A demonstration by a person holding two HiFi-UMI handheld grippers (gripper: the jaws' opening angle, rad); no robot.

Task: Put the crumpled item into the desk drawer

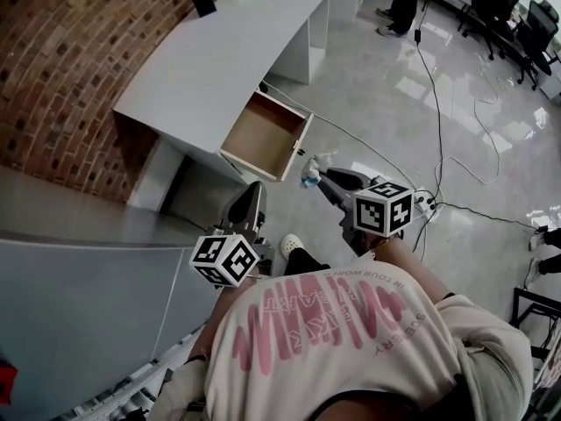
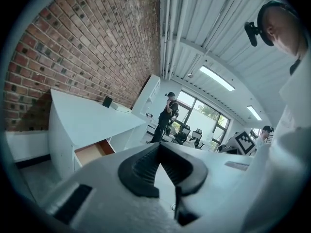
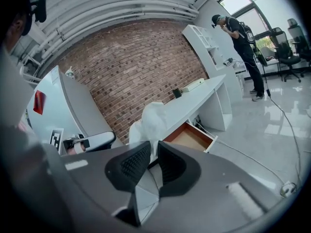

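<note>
Along the left side, a big red brick wall (image 1: 53,60) is running behind everything. The glossy grey floor (image 1: 394,130) is taking up the rest, with a couple of thin cables (image 1: 438,130) trailing across it. A long white desk (image 1: 228,51) is sitting against the brick. Its drawer (image 1: 263,134) is hanging pulled out at the near end, with its bare brown bottom showing.

The person in the cream tee (image 1: 342,340) is standing a bit short of the desk and holding both tools out toward it. Somebody else in dark clothes (image 3: 243,38) is standing way down past the far end.

The right gripper (image 1: 317,169) is clamping its jaws on the crumpled item (image 3: 153,118), a white wad of paper or tissue that's bulging up above the pads. From the head view it's also showing a bluish bit. So the wad is up in the air, near the drawer's front edge but not inside it.

The left gripper (image 1: 254,191) is hanging just beside the right one. Its jaws are meeting at the tips and gripping nothing.
</note>
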